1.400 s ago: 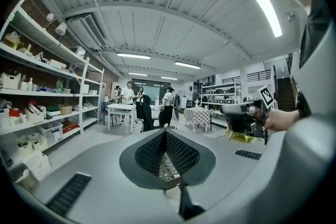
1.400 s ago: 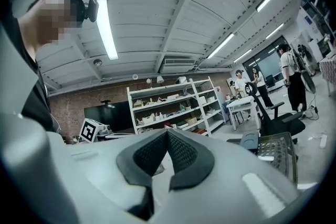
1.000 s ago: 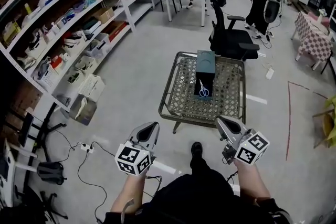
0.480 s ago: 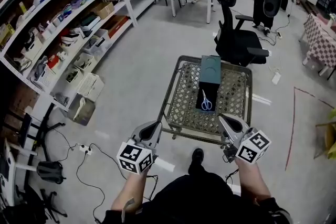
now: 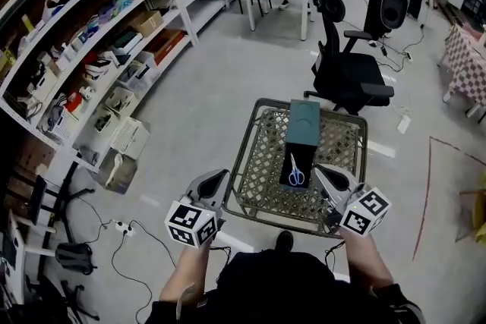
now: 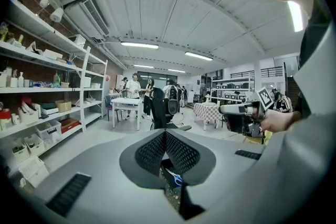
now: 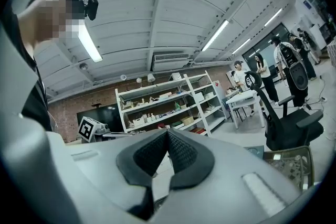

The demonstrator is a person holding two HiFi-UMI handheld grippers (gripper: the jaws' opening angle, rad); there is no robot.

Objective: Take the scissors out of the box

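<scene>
The scissors (image 5: 295,171), with blue handles, lie inside the open dark box (image 5: 301,125), which rests lengthwise near the middle of the low woven counter (image 5: 263,157), in front of a black office chair (image 5: 345,76). The left gripper (image 5: 216,180) hangs at the counter's near left corner with its jaws pressed together on nothing. The right gripper (image 5: 328,175) is over the near right edge, just beside the box, its jaws likewise together and empty.
</scene>
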